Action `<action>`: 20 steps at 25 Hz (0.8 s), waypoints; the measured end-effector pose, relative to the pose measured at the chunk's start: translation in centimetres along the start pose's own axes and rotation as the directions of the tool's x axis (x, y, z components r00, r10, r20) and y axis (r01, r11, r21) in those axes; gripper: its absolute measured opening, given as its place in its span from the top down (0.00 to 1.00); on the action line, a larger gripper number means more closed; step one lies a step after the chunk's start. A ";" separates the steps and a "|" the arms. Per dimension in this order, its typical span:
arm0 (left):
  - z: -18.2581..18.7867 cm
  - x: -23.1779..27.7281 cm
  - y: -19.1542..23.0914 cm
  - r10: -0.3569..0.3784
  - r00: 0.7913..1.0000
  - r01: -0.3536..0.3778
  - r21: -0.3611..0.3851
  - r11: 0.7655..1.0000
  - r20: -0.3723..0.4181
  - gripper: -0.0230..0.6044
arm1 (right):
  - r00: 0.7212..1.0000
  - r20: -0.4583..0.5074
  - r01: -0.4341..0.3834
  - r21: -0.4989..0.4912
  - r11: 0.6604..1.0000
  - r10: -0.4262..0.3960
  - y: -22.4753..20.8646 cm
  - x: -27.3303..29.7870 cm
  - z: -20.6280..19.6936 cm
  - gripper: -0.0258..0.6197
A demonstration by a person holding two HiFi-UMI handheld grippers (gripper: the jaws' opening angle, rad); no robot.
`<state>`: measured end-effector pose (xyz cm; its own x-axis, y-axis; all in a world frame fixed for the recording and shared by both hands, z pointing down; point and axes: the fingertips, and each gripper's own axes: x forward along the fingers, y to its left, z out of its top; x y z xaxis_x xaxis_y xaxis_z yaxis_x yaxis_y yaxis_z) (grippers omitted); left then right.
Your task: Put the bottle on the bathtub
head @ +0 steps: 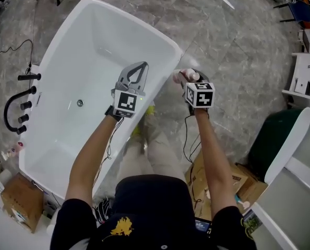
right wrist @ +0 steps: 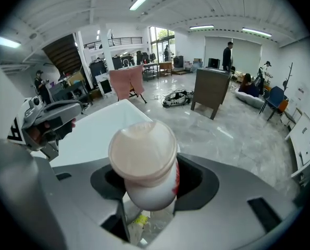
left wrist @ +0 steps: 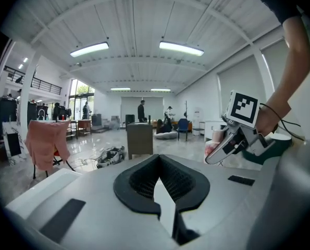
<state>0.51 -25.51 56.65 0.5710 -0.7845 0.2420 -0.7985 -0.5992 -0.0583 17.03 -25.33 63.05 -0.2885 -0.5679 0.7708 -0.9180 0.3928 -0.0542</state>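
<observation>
A white bathtub (head: 164, 38) fills the left middle of the head view; its near corner (right wrist: 105, 124) lies below my right gripper. My right gripper (head: 188, 78) hangs just off the tub's right corner, shut on a white bottle (head: 190, 75) with a pale pink cap. In the right gripper view the bottle (right wrist: 144, 165) stands upright, cap toward the camera, between the jaws of the right gripper (right wrist: 149, 185). My left gripper (head: 141, 67) is over the tub's right rim with its jaws together and nothing held. In its own view the left gripper (left wrist: 160, 180) points level into the room, with the right gripper (left wrist: 238, 135) beside it.
A black faucet set (head: 15, 108) stands at the tub's left side. Cardboard boxes (head: 20, 202) (head: 225, 184) lie on the grey marble floor near my feet. A dark green tub (head: 280, 139) and a white cabinet (head: 306, 79) are at the right. A brown cabinet (right wrist: 211, 90) stands farther off.
</observation>
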 end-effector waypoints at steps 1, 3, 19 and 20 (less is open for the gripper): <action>-0.4 0.3 -0.1 -0.004 1.000 0.004 -0.001 1.000 -0.003 0.93 | 1.000 0.003 0.006 0.008 1.000 -0.006 -0.1 0.5 0.0 0.63; -1.5 0.8 -0.3 -0.011 1.000 0.011 -0.003 1.000 -0.010 0.93 | 1.000 0.008 0.019 0.014 1.000 -0.019 -0.2 1.6 -0.2 0.63; -5.5 2.8 -1.8 -0.037 0.998 0.037 -0.010 0.999 -0.046 0.93 | 0.996 -0.020 0.087 0.046 0.995 -0.086 -2.0 7.2 -0.9 0.62; -5.6 2.8 -1.6 -0.035 0.998 0.035 -0.013 0.999 -0.045 0.93 | 0.995 -0.021 0.093 0.046 0.995 -0.093 -2.0 7.5 -0.9 0.62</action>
<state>2.37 -25.84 62.82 0.5895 -0.7549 0.2875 -0.7807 -0.6238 -0.0373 16.98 -29.74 69.46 -0.1965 -0.5864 0.7858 -0.9525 0.3044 -0.0110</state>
